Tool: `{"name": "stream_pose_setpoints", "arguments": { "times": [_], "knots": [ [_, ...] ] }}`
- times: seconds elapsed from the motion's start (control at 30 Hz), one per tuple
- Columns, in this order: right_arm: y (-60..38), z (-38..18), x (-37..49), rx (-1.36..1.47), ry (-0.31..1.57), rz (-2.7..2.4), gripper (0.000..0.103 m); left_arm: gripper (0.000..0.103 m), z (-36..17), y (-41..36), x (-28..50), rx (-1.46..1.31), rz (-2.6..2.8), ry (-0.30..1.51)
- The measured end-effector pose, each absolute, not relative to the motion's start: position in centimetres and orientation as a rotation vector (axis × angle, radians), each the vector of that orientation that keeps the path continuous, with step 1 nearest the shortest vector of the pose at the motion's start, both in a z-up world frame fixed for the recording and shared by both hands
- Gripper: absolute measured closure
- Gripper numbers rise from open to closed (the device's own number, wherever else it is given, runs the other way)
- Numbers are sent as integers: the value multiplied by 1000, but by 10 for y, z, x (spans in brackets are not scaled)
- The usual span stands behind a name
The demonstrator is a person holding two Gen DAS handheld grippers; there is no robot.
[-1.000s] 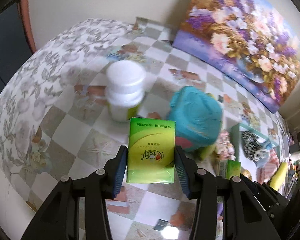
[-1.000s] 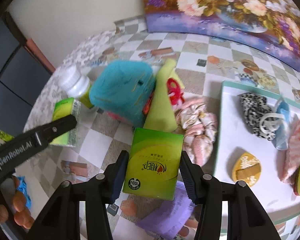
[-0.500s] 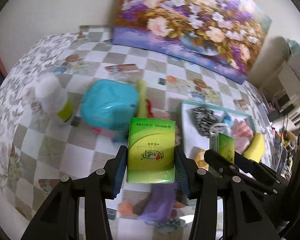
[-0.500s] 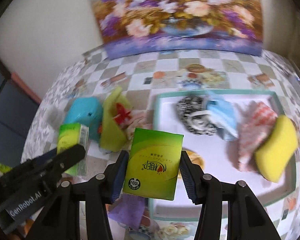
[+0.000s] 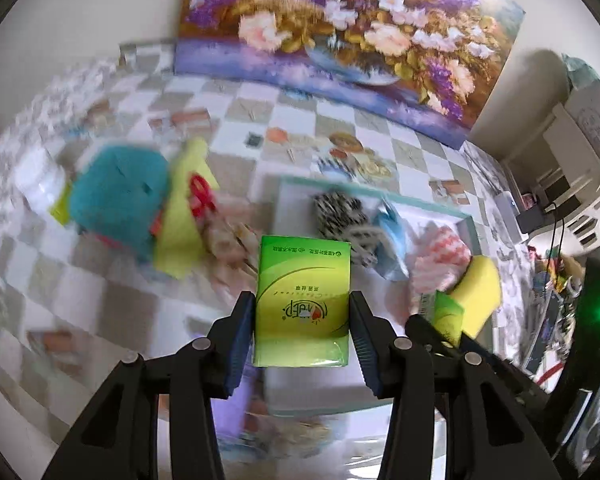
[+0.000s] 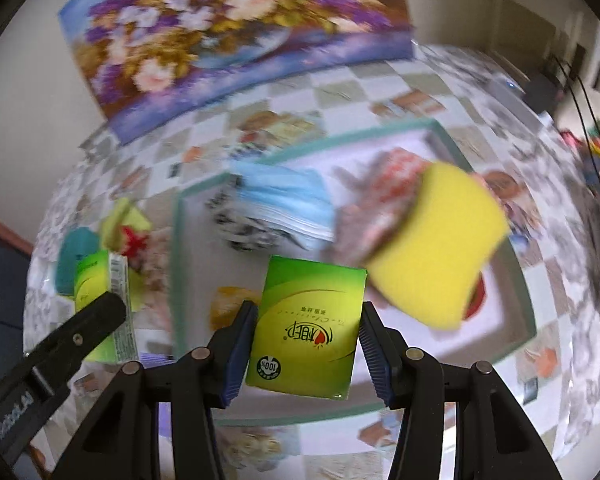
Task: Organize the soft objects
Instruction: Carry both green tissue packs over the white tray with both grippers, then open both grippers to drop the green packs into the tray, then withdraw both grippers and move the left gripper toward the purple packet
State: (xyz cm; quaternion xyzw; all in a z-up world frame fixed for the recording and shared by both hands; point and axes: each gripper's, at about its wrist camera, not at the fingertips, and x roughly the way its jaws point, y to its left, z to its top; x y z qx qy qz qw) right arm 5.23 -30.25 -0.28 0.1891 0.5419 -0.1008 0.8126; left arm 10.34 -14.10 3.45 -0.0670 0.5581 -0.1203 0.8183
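Note:
My left gripper (image 5: 302, 304) is shut on a green tissue pack (image 5: 302, 280), held above the near left part of the teal-rimmed white tray (image 5: 424, 202). My right gripper (image 6: 309, 314) is shut on a second green tissue pack (image 6: 306, 332) over the tray's middle (image 6: 176, 264). In the tray lie a leopard scrunchie (image 5: 336, 210), a blue mask (image 6: 284, 204), a red checked cloth (image 6: 384, 192) and a yellow sponge (image 6: 436, 248). The left gripper and its pack (image 6: 96, 300) show at the left of the right wrist view.
Left of the tray lie a teal plush thing (image 5: 116, 196), a yellow-green cloth (image 5: 184, 216), a floral scrunchie (image 5: 228, 240) and a white bottle (image 5: 36, 176). A flower painting (image 5: 340, 28) leans on the wall behind the checked tablecloth. A purple item lies under the left gripper.
Both grippers have swept to the right with their tissue packs, from over the bottle and teal plush to over the tray. Their grips have not changed.

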Motion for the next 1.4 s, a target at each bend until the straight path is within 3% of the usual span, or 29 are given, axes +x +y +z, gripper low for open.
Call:
{"name": "stream_pose_setpoints", "arguments": {
  "times": [0.33, 0.47, 0.63, 0.73, 0.8, 0.87, 0.97, 1.4],
  "knots": [
    [-321, -23, 49, 481, 1208, -272, 47, 53, -3, -152, 110, -208, -347, 1285],
    [-319, -19, 49, 481, 1201, -263, 43, 38, 0, -141, 114, -250, -326, 1276],
    [-316, -14, 51, 449, 1193, -286, 37, 29, 3, -128, 119, -248, -258, 1270],
    [-313, -14, 53, 417, 1199, -302, 24, 25, 4, -125, 120, -172, -181, 1254],
    [-312, -14, 54, 407, 1201, -303, 23, 17, 6, -122, 121, -143, -149, 1239],
    [-311, -14, 55, 396, 1203, -305, 21, 15, 8, -118, 121, -134, -127, 1220],
    [-310, -13, 56, 372, 1199, -321, 6, 8, 10, -114, 123, -120, -94, 1201],
    [-295, 5, 60, 269, 1113, -305, 1, 6, 10, -100, 126, -101, 12, 1189]
  ]
}}
